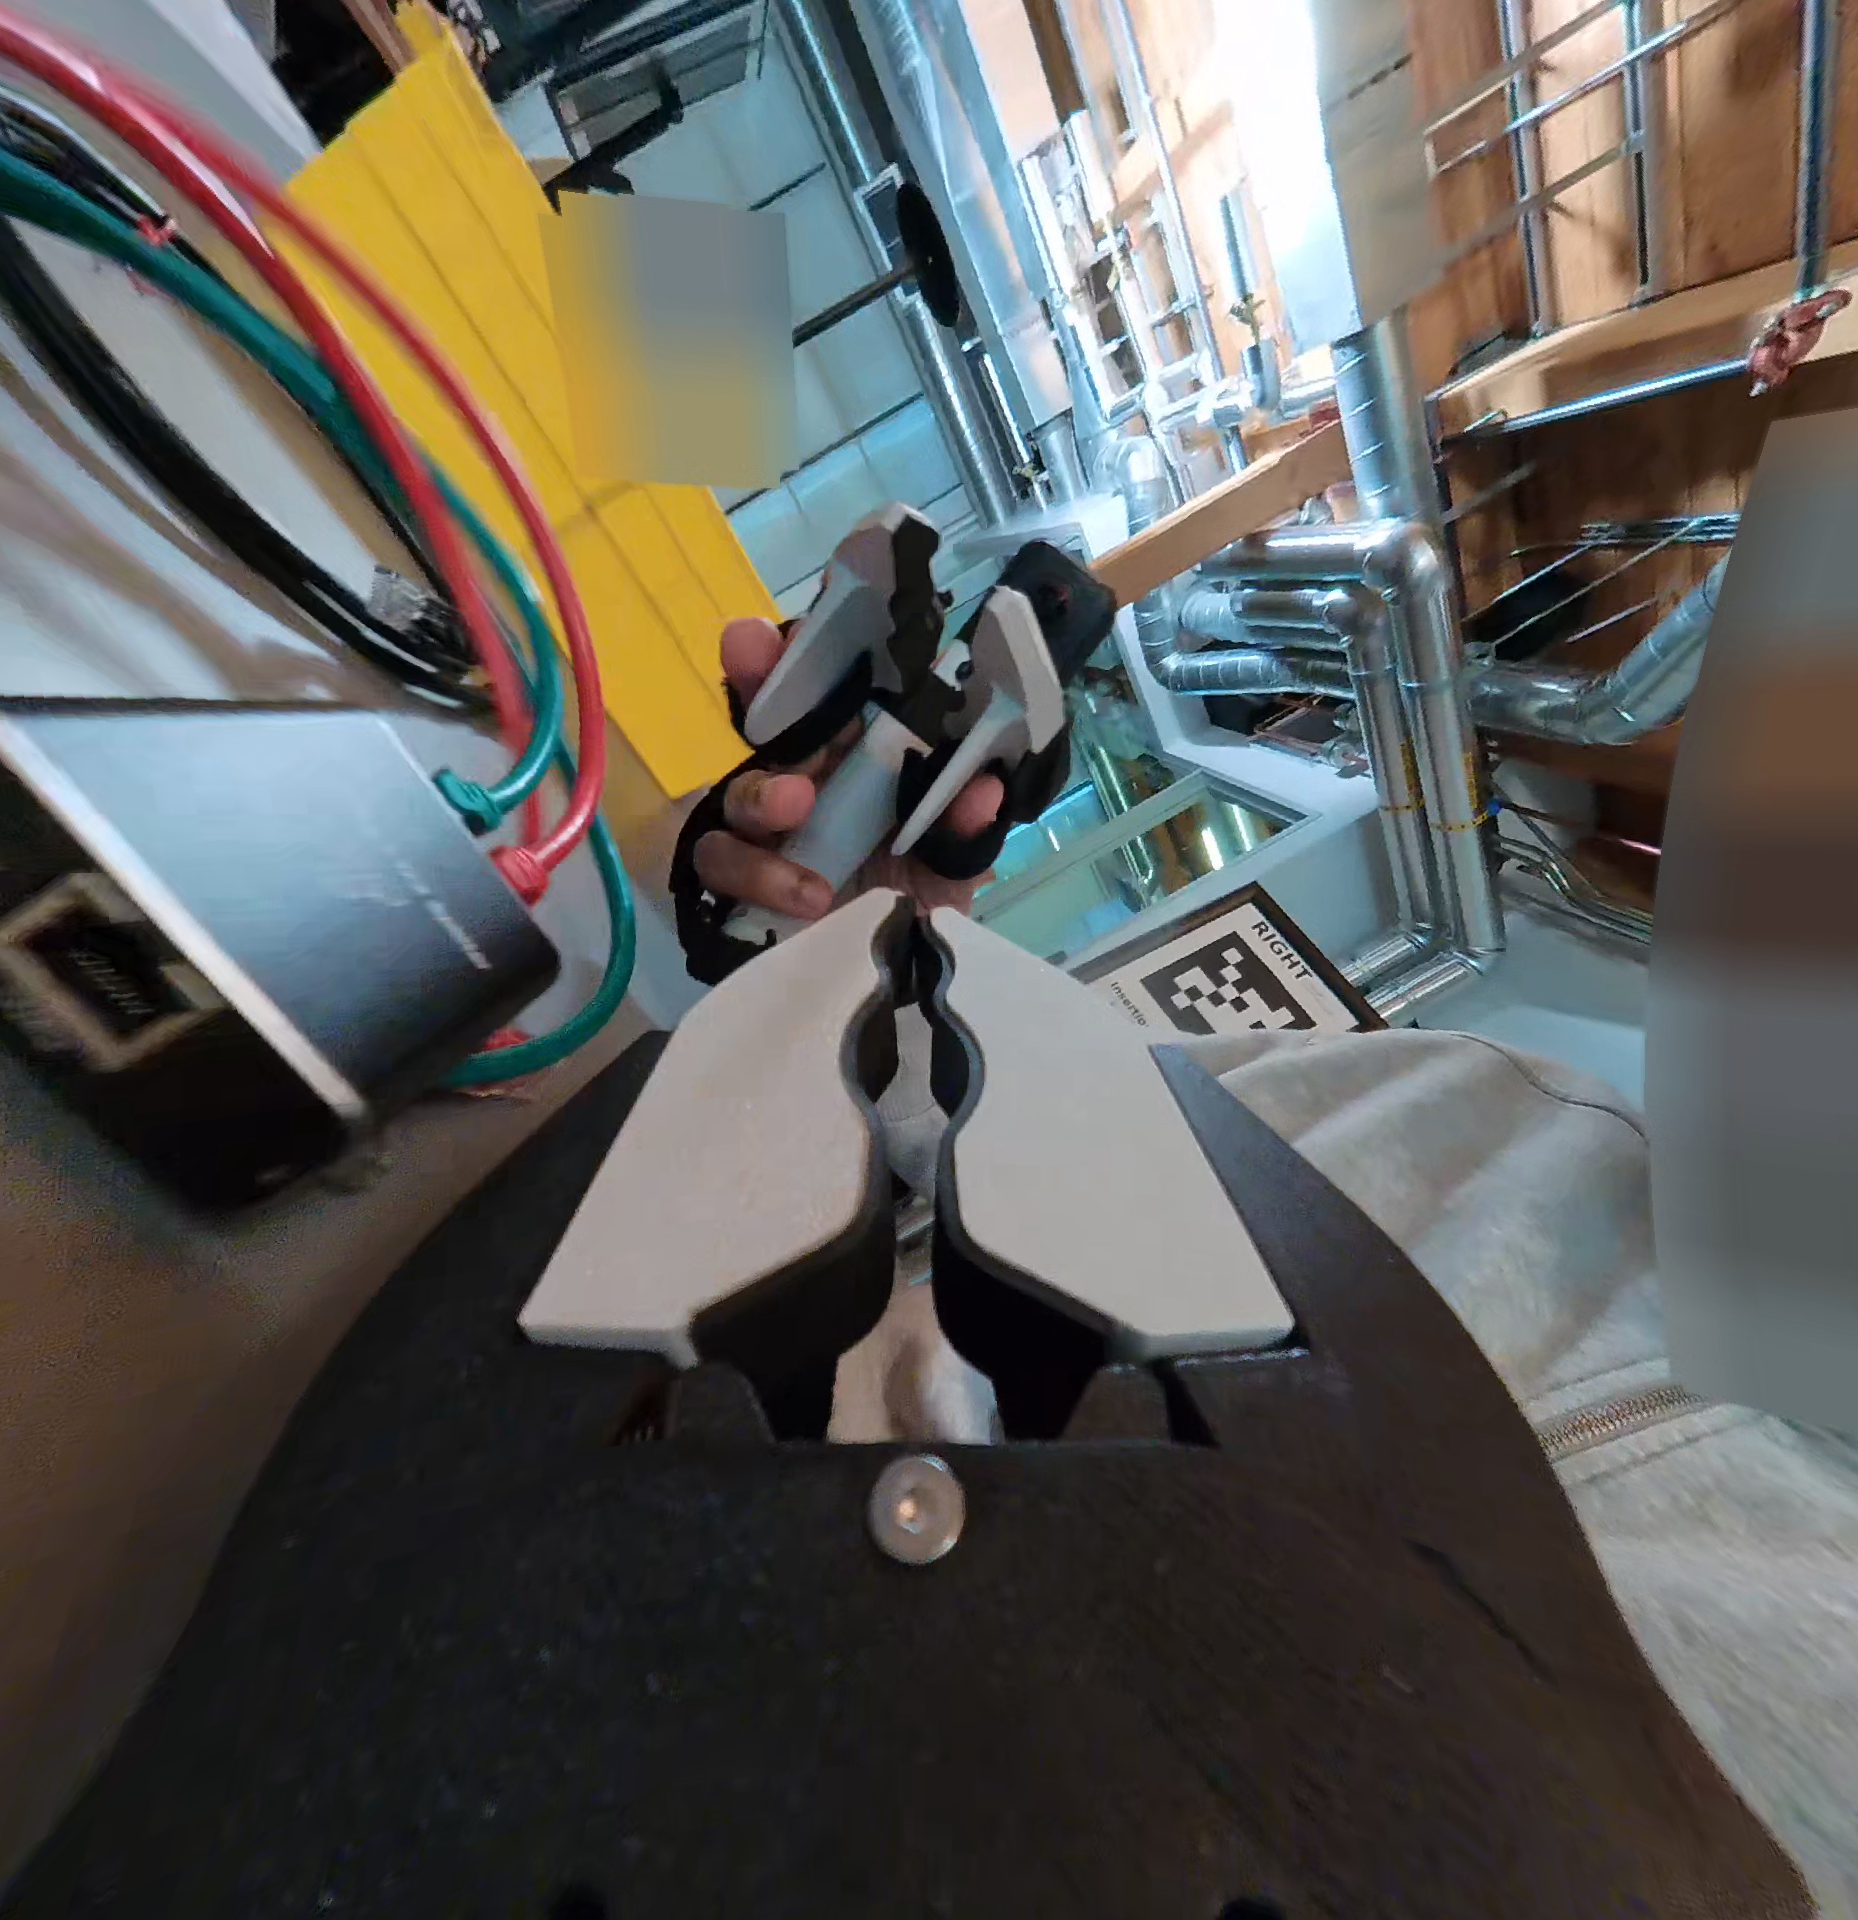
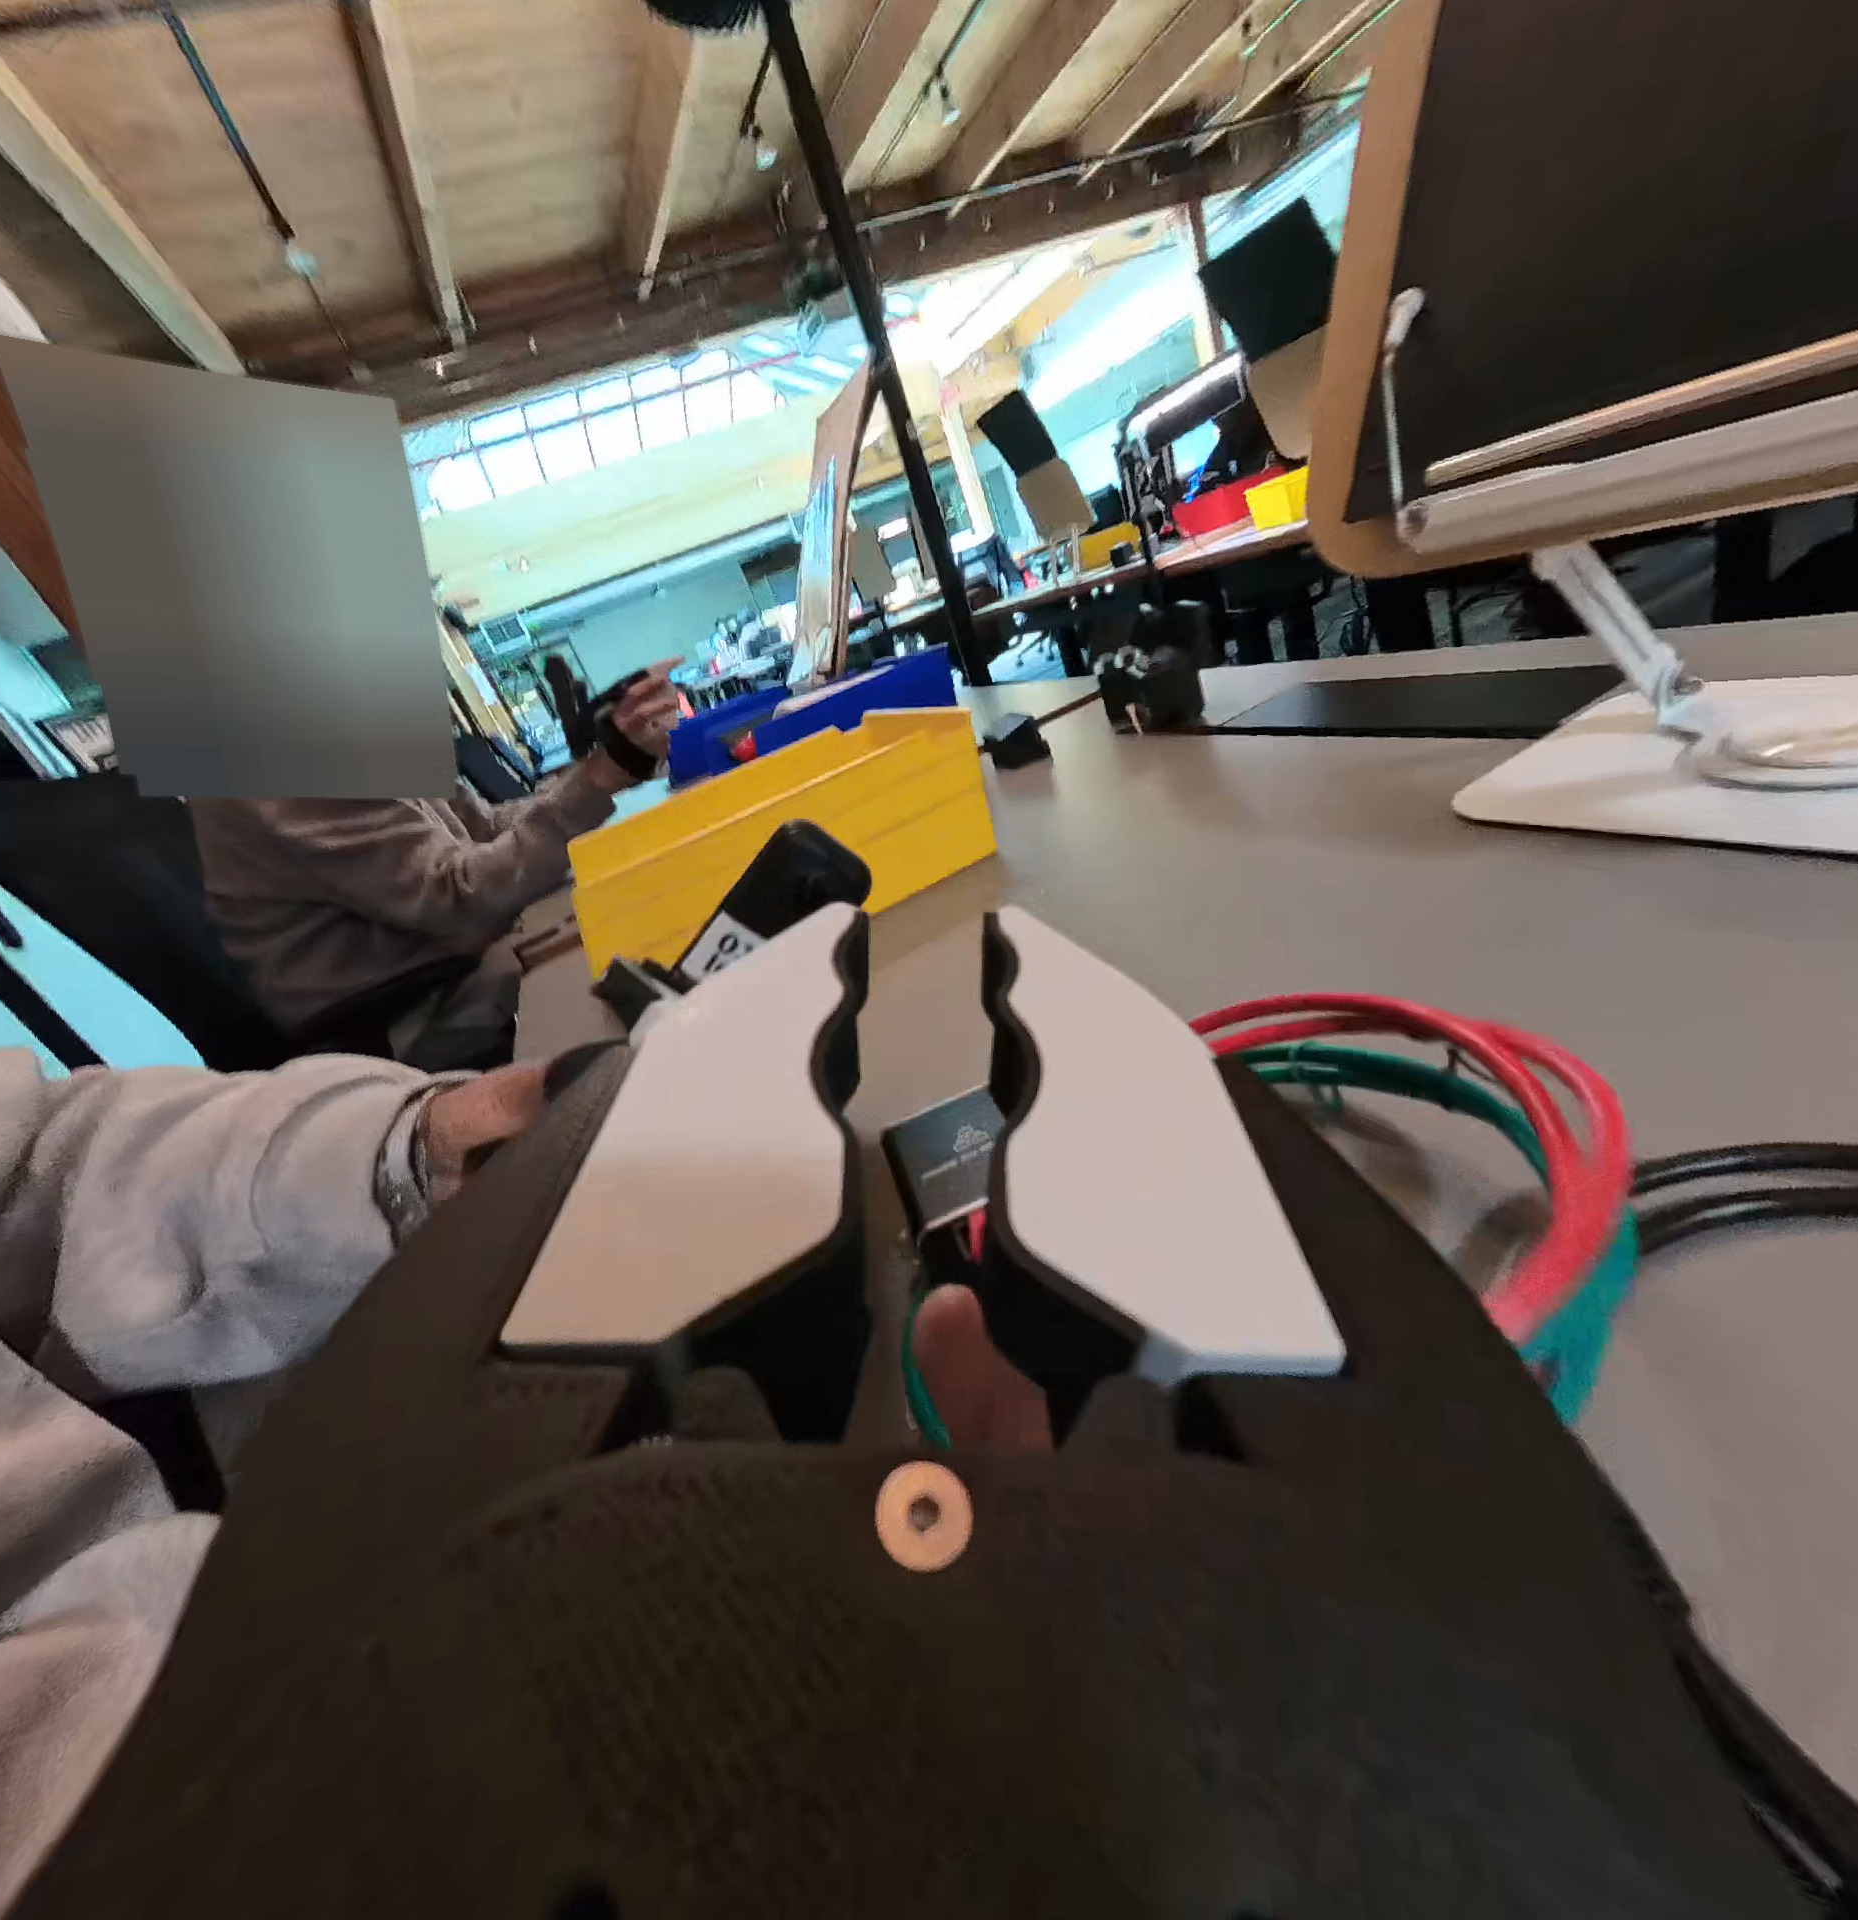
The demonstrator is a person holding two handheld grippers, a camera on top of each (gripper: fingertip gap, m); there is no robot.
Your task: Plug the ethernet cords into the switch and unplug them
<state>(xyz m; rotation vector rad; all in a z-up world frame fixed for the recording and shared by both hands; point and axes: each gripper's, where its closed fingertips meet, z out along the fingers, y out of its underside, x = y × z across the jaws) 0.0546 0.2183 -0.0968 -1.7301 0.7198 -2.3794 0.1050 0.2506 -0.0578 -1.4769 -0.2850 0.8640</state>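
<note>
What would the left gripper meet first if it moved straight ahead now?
Probably the right gripper and the hand holding it, directly beyond the left gripper; depth is unclear.

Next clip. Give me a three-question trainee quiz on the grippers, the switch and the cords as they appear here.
1. True or false: the left gripper is shut with no cord in it.
2. Which cords are plugged into the switch? A) red cord and green cord B) black cord only C) none
3. Fill in: the right gripper is ____.

Key: 1 true; 2 A; 3 open, above the table, holding nothing.
</note>
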